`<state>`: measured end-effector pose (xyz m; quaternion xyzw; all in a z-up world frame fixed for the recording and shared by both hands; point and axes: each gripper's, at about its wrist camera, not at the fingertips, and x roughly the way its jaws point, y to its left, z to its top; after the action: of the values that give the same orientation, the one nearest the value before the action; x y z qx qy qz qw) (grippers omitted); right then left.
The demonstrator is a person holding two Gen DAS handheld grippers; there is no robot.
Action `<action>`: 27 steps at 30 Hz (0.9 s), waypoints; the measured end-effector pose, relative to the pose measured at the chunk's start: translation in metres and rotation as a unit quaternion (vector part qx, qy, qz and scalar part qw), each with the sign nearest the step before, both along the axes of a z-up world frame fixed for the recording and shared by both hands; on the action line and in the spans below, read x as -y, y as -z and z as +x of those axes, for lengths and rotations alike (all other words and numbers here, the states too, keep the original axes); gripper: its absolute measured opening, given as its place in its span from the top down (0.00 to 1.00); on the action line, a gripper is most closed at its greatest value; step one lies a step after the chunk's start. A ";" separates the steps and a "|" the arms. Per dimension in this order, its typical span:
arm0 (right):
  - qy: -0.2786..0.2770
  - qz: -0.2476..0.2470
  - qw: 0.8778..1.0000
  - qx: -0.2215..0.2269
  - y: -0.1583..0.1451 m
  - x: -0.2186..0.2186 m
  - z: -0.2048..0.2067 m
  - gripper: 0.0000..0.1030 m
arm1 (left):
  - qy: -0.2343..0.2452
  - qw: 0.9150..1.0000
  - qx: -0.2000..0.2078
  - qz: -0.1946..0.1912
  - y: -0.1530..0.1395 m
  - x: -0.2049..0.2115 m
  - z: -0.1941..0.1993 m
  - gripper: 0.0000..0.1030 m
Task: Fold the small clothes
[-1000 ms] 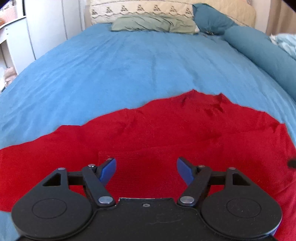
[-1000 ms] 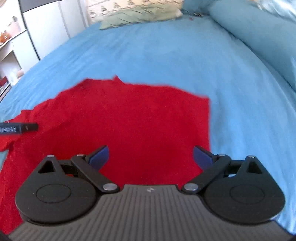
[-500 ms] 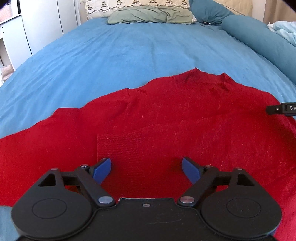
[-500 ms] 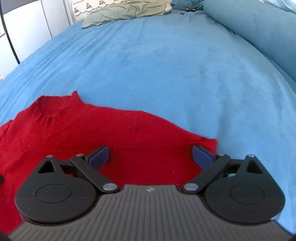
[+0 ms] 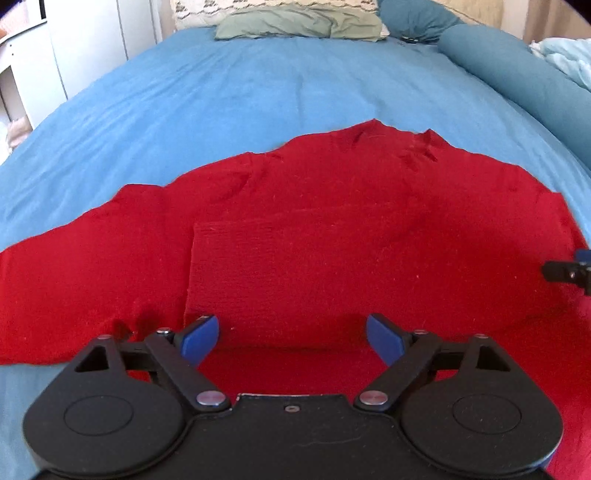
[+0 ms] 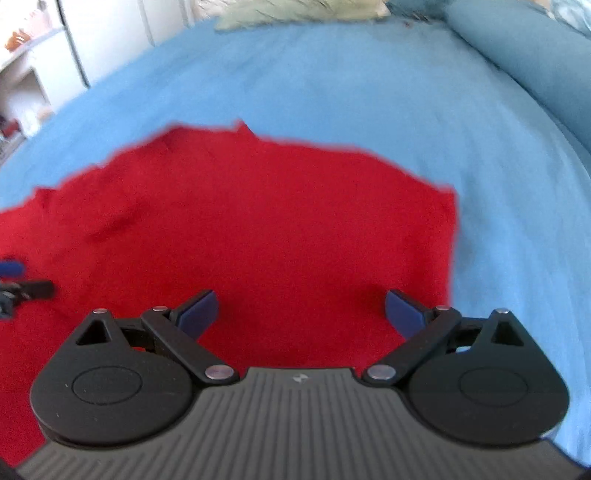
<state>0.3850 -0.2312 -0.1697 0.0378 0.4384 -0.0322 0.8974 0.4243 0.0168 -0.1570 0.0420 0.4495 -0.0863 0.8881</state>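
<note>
A red knit garment (image 5: 332, 229) lies spread flat on the blue bed; a rectangular flap of it (image 5: 266, 266) is folded onto the middle. My left gripper (image 5: 291, 338) is open and empty just above the garment's near part. The garment also shows in the right wrist view (image 6: 280, 229), with its right edge near x 1220. My right gripper (image 6: 301, 312) is open and empty above the garment's right side. Each gripper's tip shows at the edge of the other's view: the right one (image 5: 569, 271) and the left one (image 6: 22, 290).
The blue bedspread (image 5: 258, 92) stretches far behind the garment. A green pillow (image 5: 299, 26) and a patterned one lie at the head. A teal bolster (image 5: 517, 77) runs along the right. White cupboards (image 5: 85, 44) stand to the left.
Both grippers stayed open. The right gripper pulled back and leftward, so more of the garment shows in its view. The left view shifted slightly; the right gripper's tip sits lower at its right edge.
</note>
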 end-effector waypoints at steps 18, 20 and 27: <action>-0.035 0.011 0.997 0.065 -0.142 -0.137 -0.021 0.00 | -0.177 0.975 0.071 -0.117 -0.132 -0.142 -0.066 0.00; -0.044 0.031 0.997 0.056 -0.140 -0.162 -0.018 0.00 | -0.222 0.965 0.061 -0.126 -0.130 -0.183 -0.073 0.00; -0.041 0.064 0.997 0.008 -0.105 -0.240 -0.014 0.00 | -0.347 0.930 0.053 -0.113 -0.098 -0.308 -0.084 0.04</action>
<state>0.3707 0.0088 -0.0644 0.0771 0.4332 0.0330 0.8974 0.3405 0.3250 -0.0593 -0.2128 0.3755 0.1792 0.8841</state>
